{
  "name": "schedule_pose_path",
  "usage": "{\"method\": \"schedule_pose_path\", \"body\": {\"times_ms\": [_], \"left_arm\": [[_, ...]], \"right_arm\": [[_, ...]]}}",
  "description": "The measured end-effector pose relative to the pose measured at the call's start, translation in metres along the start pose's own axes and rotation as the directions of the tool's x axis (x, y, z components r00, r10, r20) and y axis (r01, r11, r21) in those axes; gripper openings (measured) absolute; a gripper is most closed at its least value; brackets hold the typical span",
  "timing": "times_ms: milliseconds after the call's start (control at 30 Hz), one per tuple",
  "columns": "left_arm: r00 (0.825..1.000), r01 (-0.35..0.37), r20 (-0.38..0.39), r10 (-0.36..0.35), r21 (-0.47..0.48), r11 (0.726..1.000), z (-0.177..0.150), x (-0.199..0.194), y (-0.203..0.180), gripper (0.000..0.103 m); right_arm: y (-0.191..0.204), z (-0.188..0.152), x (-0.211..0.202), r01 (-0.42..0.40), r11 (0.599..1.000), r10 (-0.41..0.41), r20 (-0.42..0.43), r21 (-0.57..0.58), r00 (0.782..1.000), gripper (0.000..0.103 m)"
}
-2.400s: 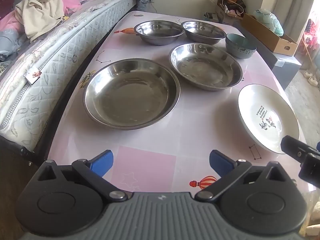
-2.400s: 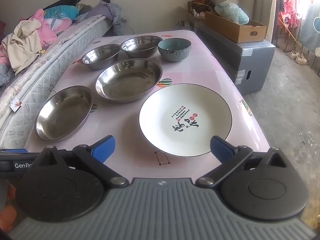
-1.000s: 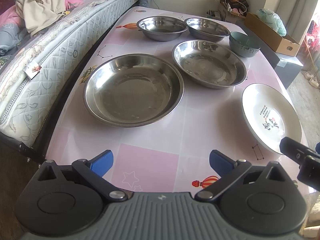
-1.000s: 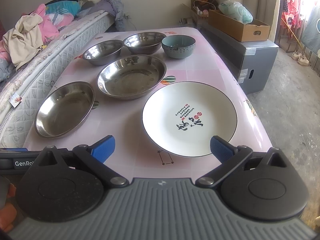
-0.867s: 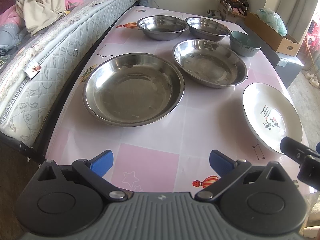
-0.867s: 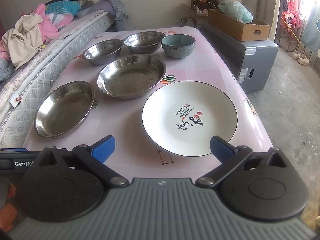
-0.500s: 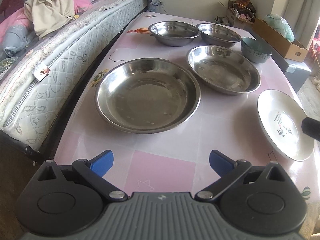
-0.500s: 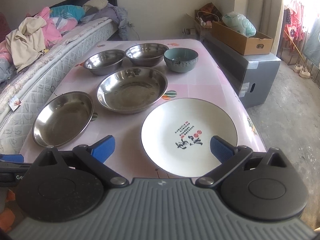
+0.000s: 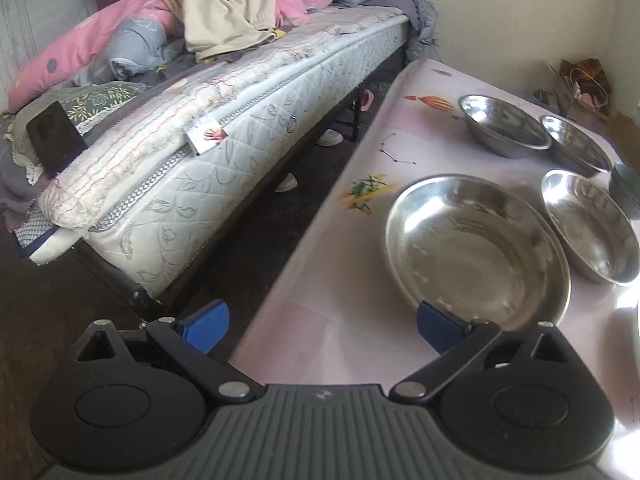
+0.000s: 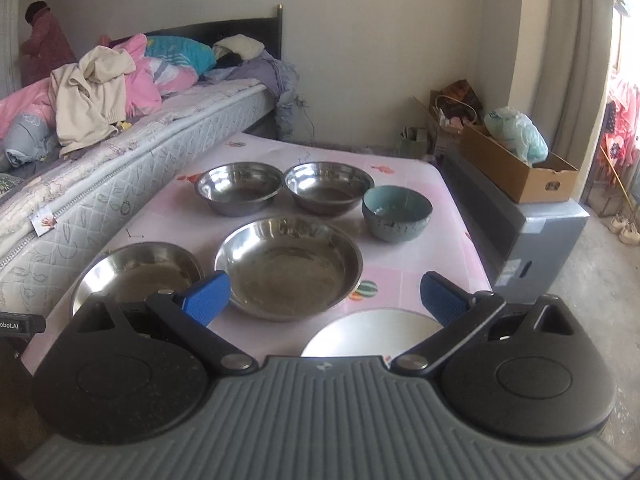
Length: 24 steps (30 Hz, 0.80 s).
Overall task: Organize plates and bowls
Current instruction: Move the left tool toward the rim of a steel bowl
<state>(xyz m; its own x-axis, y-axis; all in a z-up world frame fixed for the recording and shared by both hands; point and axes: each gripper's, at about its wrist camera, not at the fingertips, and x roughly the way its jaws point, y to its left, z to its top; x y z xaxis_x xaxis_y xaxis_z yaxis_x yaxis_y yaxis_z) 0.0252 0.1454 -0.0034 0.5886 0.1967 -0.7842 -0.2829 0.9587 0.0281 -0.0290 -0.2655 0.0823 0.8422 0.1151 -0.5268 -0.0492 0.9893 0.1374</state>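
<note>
On the pink table (image 10: 400, 276) lie two wide steel plates: one at the near left (image 10: 136, 272) (image 9: 476, 248), one in the middle (image 10: 288, 268) (image 9: 588, 224). Behind them stand two steel bowls (image 10: 240, 186) (image 10: 328, 186) and a teal bowl (image 10: 396, 212). A white plate (image 10: 372, 334) lies nearest, half hidden behind my right gripper (image 10: 325, 298), which is open and empty above the table's near edge. My left gripper (image 9: 320, 322) is open and empty over the table's left edge, its right finger near the rim of the near left steel plate.
A mattress (image 9: 224, 152) heaped with clothes runs along the table's left side, with a dark gap of floor between. A grey cabinet (image 10: 532, 232) carrying a cardboard box (image 10: 516, 168) stands right of the table. A person (image 10: 40, 40) is at the far left wall.
My left gripper has swung left, now facing the bed and table edge. My right gripper has tilted up and pulled back, so the white plate sits low behind it. No dish has moved.
</note>
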Motion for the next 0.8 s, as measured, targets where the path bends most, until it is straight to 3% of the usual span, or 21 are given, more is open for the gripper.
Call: {"method": "schedule_pose_path", "body": {"times_ms": [200,300,400,467,533,600,633,733,800], "left_arm": [[0.994,0.061,0.090,-0.059,-0.025,0.998,0.046,0.001,0.014,0.101],[0.986,0.102,0.135,-0.099,-0.013,0.995,0.072,0.008,0.007,0.101],[0.971,0.193,0.142,-0.190,-0.008,0.981,0.099,0.024,-0.003,0.101],[0.950,0.297,0.118,-0.290,-0.041,0.954,0.117,0.041,-0.008,0.101],[0.908,0.417,0.093,-0.409,-0.112,0.902,0.135,0.062,-0.012,0.101],[0.885,0.466,0.069,-0.461,-0.167,0.869,0.152,0.084,-0.020,0.101],[0.891,0.454,0.060,-0.450,-0.171,0.875,0.161,0.095,-0.027,0.101],[0.931,0.365,0.048,-0.361,-0.097,0.926,0.184,0.122,-0.056,0.101],[0.939,0.343,0.027,-0.342,-0.059,0.938,0.197,0.139,-0.072,0.100]], "right_arm": [[-0.002,0.043,0.011,-0.079,0.995,0.085,0.102,-0.056,0.991,0.102],[-0.003,0.065,0.026,-0.110,0.991,0.117,0.106,-0.074,0.987,0.102],[-0.009,0.085,0.056,-0.154,0.987,0.157,0.069,-0.054,0.985,0.102],[-0.013,0.100,0.078,-0.198,0.980,0.200,0.043,-0.033,0.979,0.102],[-0.014,0.112,0.101,-0.225,0.974,0.225,0.016,-0.014,0.974,0.101],[-0.012,0.123,0.127,-0.239,0.971,0.239,-0.011,-0.006,0.971,0.101],[-0.010,0.127,0.138,-0.250,0.968,0.250,-0.023,-0.005,0.968,0.101],[-0.002,0.136,0.185,-0.269,0.963,0.269,-0.097,0.019,0.958,0.092],[0.002,0.137,0.227,-0.284,0.957,0.290,-0.166,0.056,0.943,0.084]]}}
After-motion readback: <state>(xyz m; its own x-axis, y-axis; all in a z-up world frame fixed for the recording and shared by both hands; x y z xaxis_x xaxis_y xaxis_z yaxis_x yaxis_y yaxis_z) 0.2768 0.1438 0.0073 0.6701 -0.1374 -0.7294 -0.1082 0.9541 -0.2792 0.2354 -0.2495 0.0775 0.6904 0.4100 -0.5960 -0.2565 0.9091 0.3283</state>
